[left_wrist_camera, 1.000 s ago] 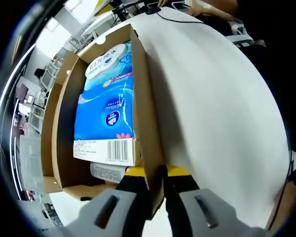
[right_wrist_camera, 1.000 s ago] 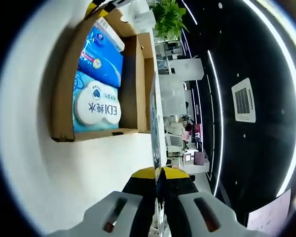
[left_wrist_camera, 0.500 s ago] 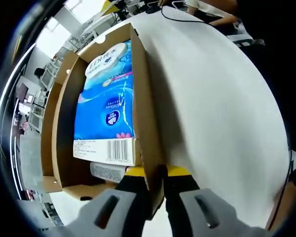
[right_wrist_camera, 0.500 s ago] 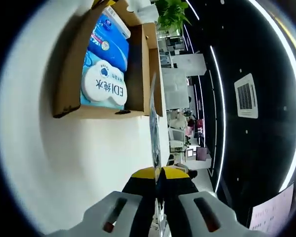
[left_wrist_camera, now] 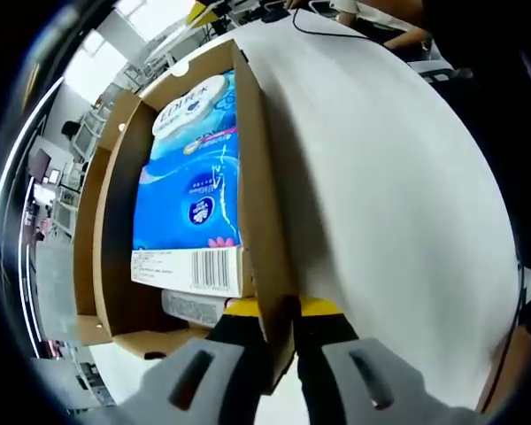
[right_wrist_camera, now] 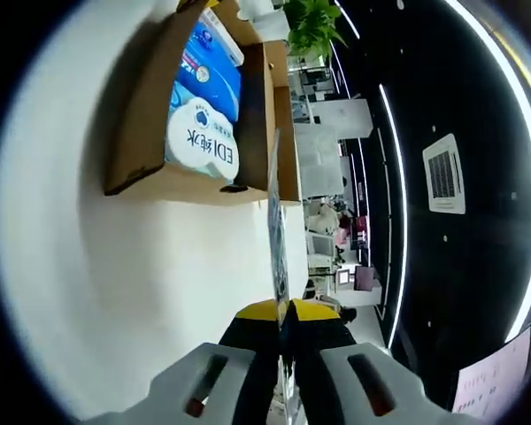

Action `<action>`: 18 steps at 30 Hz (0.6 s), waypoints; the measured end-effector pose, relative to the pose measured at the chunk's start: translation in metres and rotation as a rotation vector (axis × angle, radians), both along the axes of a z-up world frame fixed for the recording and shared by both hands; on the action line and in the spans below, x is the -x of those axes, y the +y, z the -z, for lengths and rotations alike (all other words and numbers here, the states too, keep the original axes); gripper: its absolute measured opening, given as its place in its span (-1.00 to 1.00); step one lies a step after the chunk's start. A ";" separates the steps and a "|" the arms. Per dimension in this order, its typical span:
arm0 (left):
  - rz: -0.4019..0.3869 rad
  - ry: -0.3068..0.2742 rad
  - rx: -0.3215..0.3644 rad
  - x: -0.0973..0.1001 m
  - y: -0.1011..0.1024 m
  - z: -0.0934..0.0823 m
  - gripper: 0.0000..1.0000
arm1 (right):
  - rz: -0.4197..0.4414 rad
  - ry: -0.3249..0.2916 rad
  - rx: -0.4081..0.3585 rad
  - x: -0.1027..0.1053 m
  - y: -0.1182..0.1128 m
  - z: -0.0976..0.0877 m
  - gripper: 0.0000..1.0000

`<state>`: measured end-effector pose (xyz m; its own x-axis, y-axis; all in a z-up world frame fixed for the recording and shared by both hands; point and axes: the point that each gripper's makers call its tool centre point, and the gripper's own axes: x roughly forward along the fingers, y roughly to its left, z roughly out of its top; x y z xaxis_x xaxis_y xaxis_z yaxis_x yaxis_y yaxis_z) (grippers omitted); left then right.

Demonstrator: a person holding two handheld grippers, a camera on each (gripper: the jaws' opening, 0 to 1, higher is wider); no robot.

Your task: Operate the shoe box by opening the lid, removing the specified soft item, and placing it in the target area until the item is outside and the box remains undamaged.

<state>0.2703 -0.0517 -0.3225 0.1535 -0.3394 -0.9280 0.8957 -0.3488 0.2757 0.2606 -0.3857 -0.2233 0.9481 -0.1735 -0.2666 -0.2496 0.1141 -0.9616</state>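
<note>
White table carries your open shoe box; left gripper pinches its wall, right gripper clamps the lid (tissue pack inside).

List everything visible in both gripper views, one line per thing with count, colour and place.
shoe box: one, brown cardboard, open, on the white table, its near wall between the left gripper's jaws.
tissue pack: one, blue and white, lying inside the shoe box.
lid: one, seen edge-on, lifted, between the right gripper's jaws.
table: one, white, under the box.
cable: one, black, at the table's far edge.
plant: one, green, beyond the box.
left gripper: one, yellow-tipped, shut on the box wall.
right gripper: one, yellow-tipped, shut on the lid.
</note>
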 end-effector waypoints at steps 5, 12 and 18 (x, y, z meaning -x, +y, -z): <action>-0.003 -0.001 -0.003 -0.001 -0.001 0.000 -0.82 | -0.005 0.014 -0.004 0.002 -0.005 0.009 -0.98; -0.005 -0.003 -0.007 -0.003 -0.001 -0.001 -0.82 | -0.011 0.030 -0.008 0.001 -0.012 0.016 -0.98; -0.007 -0.004 -0.011 -0.006 -0.002 -0.001 -0.82 | -0.025 0.054 -0.012 -0.002 -0.015 0.026 -0.98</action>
